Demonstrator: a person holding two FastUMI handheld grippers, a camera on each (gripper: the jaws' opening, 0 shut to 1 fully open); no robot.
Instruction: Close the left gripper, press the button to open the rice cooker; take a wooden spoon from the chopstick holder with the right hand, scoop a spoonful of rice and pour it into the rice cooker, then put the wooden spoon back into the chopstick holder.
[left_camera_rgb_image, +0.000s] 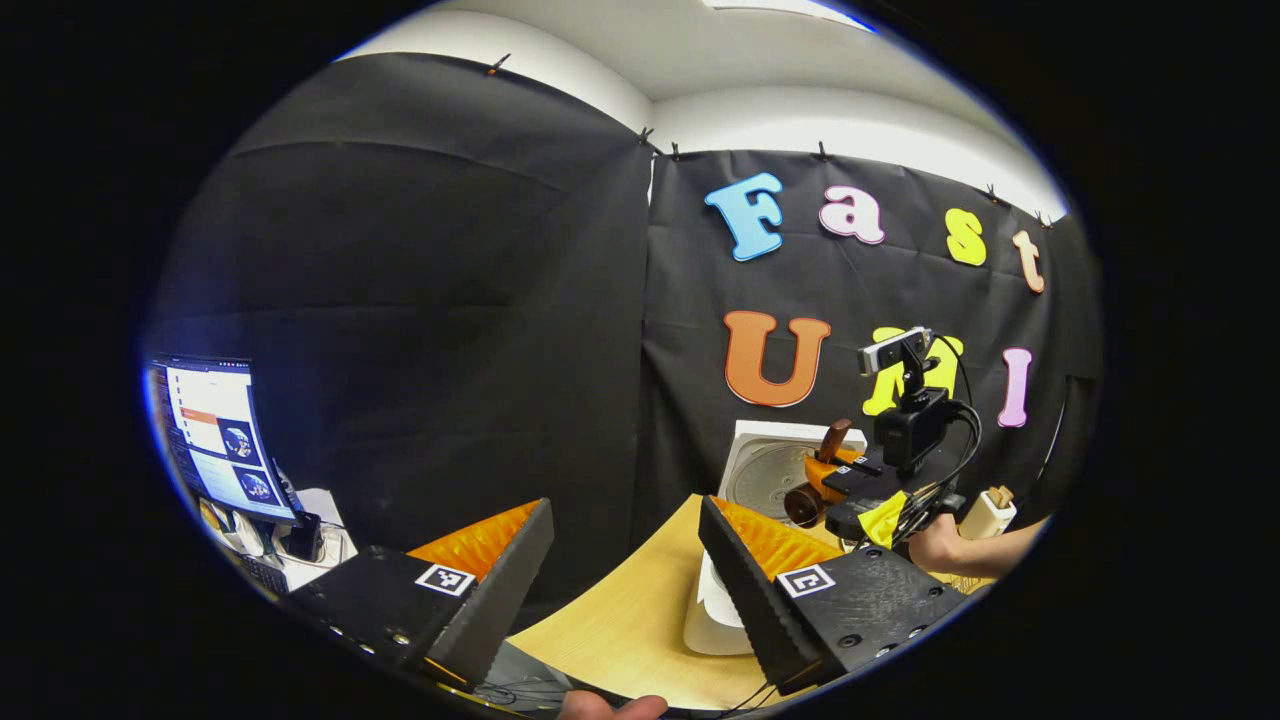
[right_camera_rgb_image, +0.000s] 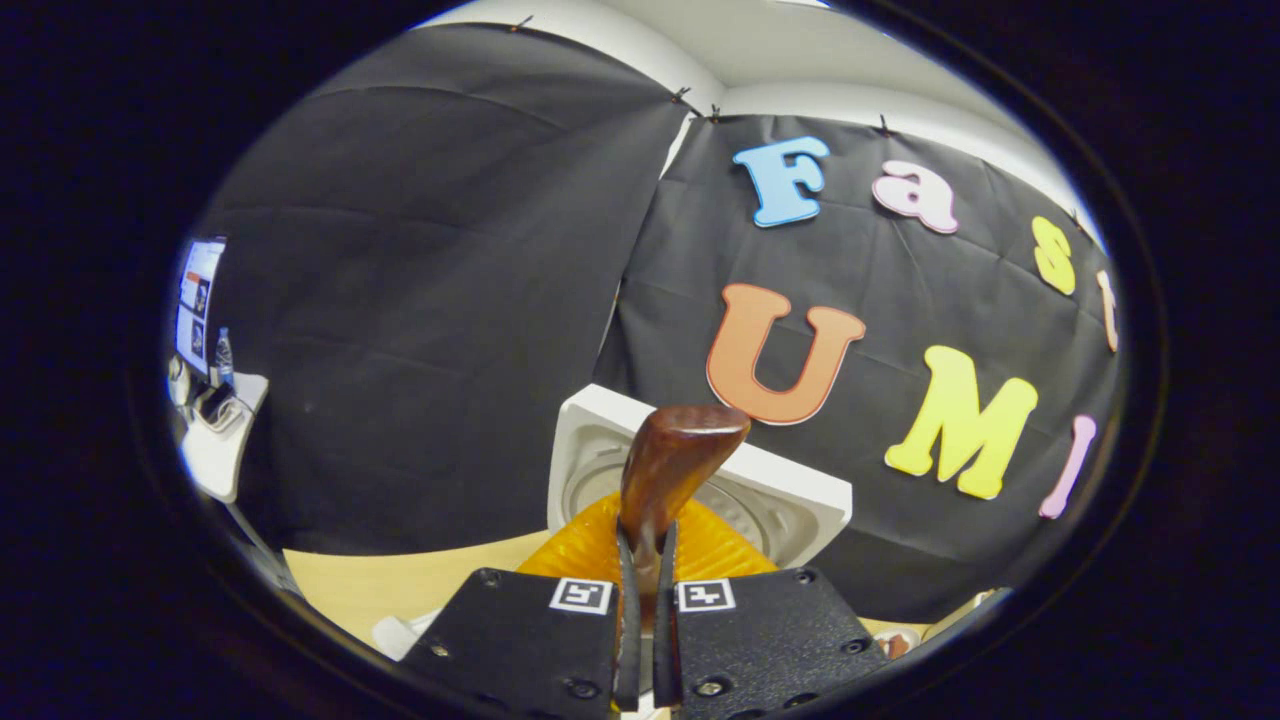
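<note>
Rice cooker stands lid-up at the desk's far edge, while the right tool pinches the wooden spoon above it, probably to tip rice in, and the left tool waits spread apart.

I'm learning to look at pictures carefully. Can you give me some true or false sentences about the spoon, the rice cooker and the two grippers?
1. The rice cooker's lid is up. True.
2. The right gripper is open and holds nothing. False: it is shut on the wooden spoon.
3. The left gripper is shut tight. False: its fingers stand apart.
4. A computer screen glows at the left in the left gripper view. True.
5. The table is wood-coloured. True.
</note>
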